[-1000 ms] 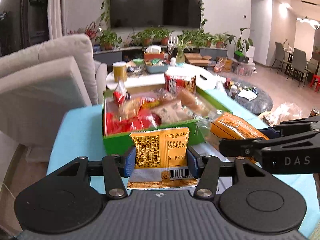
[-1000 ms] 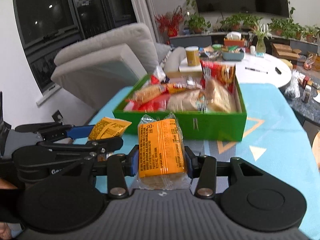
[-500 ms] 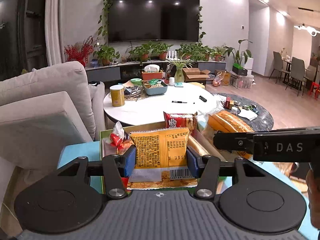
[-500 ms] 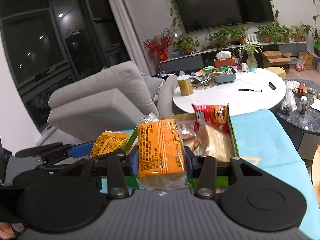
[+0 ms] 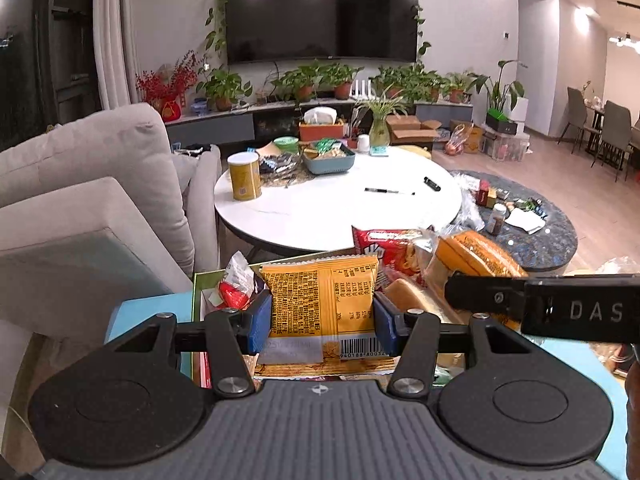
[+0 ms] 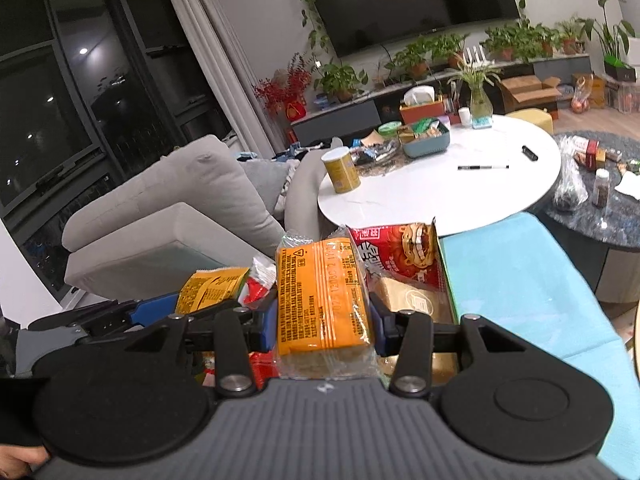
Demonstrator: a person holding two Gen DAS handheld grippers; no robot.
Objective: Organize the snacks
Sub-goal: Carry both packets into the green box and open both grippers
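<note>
Each camera sits just behind its own gripper and looks forward along the fingers, low over the green snack box (image 5: 197, 292) and very close to it. The left wrist view faces the wall television (image 5: 320, 12) straight on. The right wrist view angles leftward toward the dark windows (image 6: 60, 100). Both share the white round table (image 5: 340, 216), grey sofa (image 6: 180, 208) and box.

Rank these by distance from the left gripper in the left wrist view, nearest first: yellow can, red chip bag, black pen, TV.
1. Red chip bag: just beyond the left gripper, slightly right, in the snack box.
2. Yellow can: left side of the white round table.
3. Black pen: farther back on the table, right of centre.
4. TV: on the far wall.
</note>
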